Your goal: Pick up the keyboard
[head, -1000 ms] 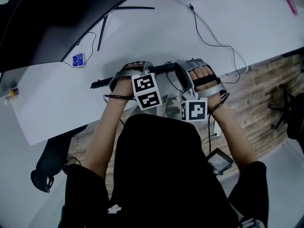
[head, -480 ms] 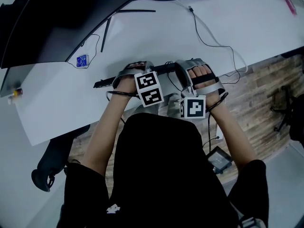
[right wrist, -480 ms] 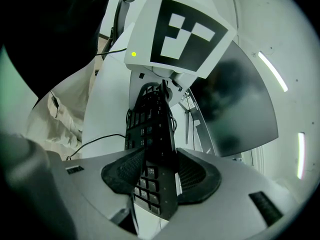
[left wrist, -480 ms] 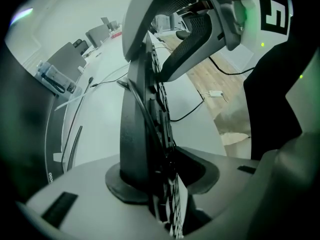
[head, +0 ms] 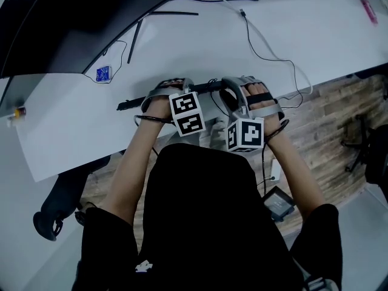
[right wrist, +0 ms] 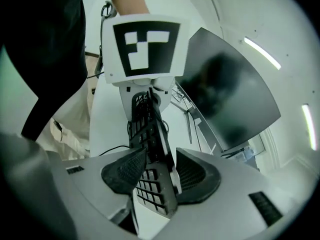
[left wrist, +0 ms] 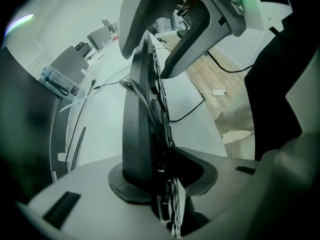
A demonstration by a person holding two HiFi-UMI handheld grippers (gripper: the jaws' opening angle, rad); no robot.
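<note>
Head view: we see the keyboard (head: pixel 130 103) as a thin black strip, i.e. turned up on its long edge, over the white desk (head: pixel 73 132) near its front edge. The person has a gripper on it w/ each hand, the left one approx. mid-length, the right one at the right end. We can't tell whether the free left end touches the desk. In the left gripper view the left gripper (left wrist: pixel 166 179) points steeply down & has the keyboard standing edge-on between its jaws. The jaws have just been closing and sit narrow, both sides against the board, so we read it as held. At the top of that view the other gripper's grey jaws straddle the far end of the same board. In the right gripper view the right gripper (right wrist: pixel 159 175) grips the keyboard too: its ribbed pads (right wrist: pixel 125 173) press on it from both sides, one on the key face, the other on the back, w/ the jaws fairly wide. Beyond them the left gripper's marker cube (right wrist: pixel 145 46) sits over the board's other part. Elsewhere on the desk: a big curved monitor (head: pixel 60 23) at upper left, a small blue tag (head: pixel 102 74) just by its edge, & a thin black cable (head: pixel 270 56) running toward the desk's front edge. Wood floor (head: pixel 327 120) shows at right.
</note>
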